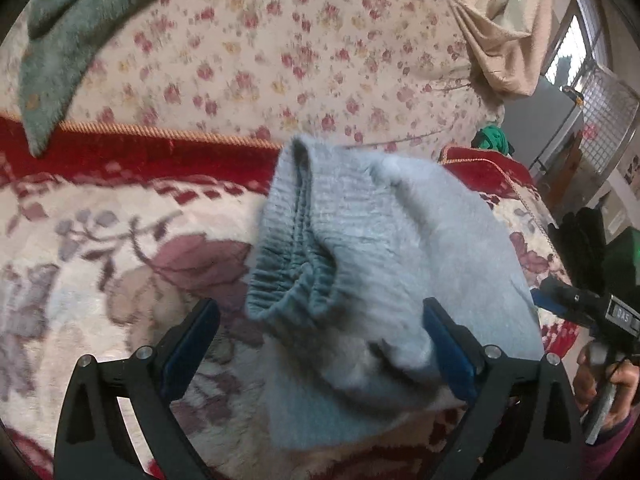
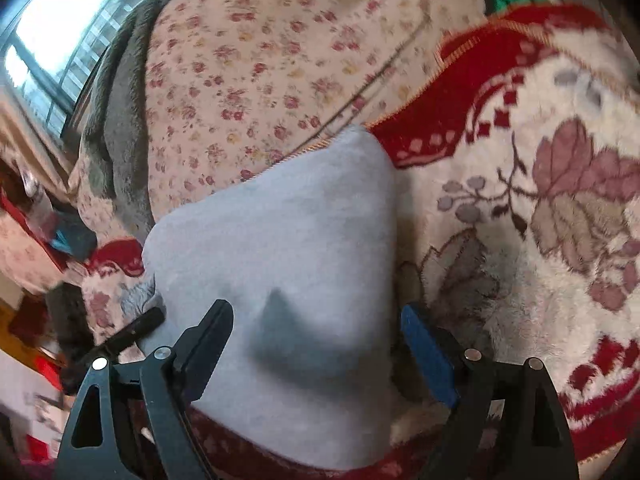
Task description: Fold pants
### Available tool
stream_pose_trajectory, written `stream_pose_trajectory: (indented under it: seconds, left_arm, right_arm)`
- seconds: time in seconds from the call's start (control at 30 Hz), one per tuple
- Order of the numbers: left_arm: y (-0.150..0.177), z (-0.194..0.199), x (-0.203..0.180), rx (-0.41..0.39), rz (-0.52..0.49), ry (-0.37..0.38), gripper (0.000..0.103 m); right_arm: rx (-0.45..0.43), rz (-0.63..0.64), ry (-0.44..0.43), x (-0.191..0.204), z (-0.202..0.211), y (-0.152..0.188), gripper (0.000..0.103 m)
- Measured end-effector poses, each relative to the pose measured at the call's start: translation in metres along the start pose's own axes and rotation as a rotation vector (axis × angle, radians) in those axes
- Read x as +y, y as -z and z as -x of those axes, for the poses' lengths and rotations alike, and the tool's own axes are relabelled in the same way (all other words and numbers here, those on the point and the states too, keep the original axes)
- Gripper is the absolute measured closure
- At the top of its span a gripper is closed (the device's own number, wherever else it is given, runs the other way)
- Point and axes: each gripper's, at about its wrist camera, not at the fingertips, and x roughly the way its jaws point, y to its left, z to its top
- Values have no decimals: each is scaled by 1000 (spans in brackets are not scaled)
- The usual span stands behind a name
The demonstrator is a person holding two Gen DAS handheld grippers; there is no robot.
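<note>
The light blue fleece pants (image 1: 384,248) lie folded into a compact bundle on a floral blanket (image 1: 100,248), with the ribbed elastic waistband (image 1: 296,240) facing left. My left gripper (image 1: 320,320) is open, its jaws wide apart around the near end of the bundle, not pinching it. In the right wrist view the pants (image 2: 288,248) show as a smooth folded pad. My right gripper (image 2: 316,328) is open, jaws astride the near part of the cloth. The right gripper also shows at the far right of the left wrist view (image 1: 580,304), held by a hand.
A cream and red floral blanket (image 2: 540,220) covers the bed, with a red border (image 1: 140,152). Behind it lies a small-flower sheet (image 1: 280,48), a grey-green towel (image 1: 60,52) and a beige cloth (image 1: 504,32). A green item (image 1: 494,138) sits at the bed's far edge. A window (image 2: 52,32) is at left.
</note>
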Motion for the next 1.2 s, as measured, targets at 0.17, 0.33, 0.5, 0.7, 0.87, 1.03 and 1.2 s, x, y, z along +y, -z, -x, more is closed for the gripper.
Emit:
stream_pose_trajectory:
  seconds: [0.17,0.33,0.5,0.7,0.87,1.03,1.2]
  left_arm:
    - [-4,32,-17,-77,-75,-74,4]
    - [-10,49,-38,-125,-119,-113,4]
    - [-11,50,-70,-160,-165,-137,4]
    - [-8,43,-97,-164,-191,-155,4]
    - [-5,41,-108,-173,-219,-175,4]
    - [-4,40,-113,-171,-228,-184,4]
    - [-4,40,-113,-171,-232,-196,4]
  right_arm:
    - [-25,123,84,43,0,13,13]
    - [-49,130,123,62,4,23,13]
    - [-113,188,282,76,18,29,12]
    - [-147,190,326,74,31,31,11]
    - [-165,164,321,66,36,30,10]
    - [-158,151,310,62,34,33,10]
    - [-158,135,295,59,33,34,10]
